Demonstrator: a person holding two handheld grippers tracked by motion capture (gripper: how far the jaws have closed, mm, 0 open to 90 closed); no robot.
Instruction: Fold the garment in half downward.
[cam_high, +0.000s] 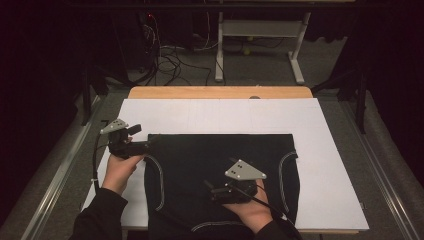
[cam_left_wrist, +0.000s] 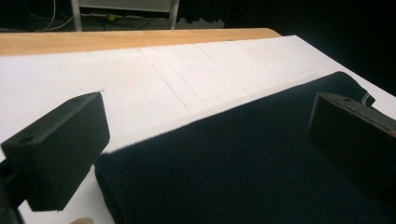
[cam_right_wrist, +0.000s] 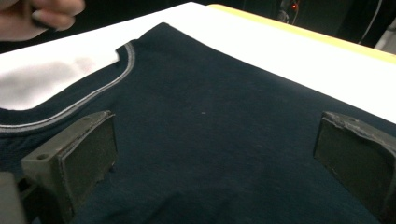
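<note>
Left gripper (cam_high: 148, 143) and right gripper (cam_high: 209, 187) both gape wide, empty, over the dark grey-piped fabric garment (cam_high: 220, 165).

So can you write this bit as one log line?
left gripper: open, at garment's far-left corner | right gripper: open, over garment | white board: under garment

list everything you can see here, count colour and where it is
garment: one, black with pale grey trim, spread flat on the white sheet, near edge hanging off
white sheet: one, white, covering most of the table
table: one, light wood, far edge showing beyond the sheet
desk frame: one, pale grey, on the floor behind the table
cables: several, dark, on the floor beyond the table
left gripper: one, black, jaws open at the garment's far left corner
right gripper: one, black, jaws open over the garment's middle
hands: two, one holding each gripper
</note>
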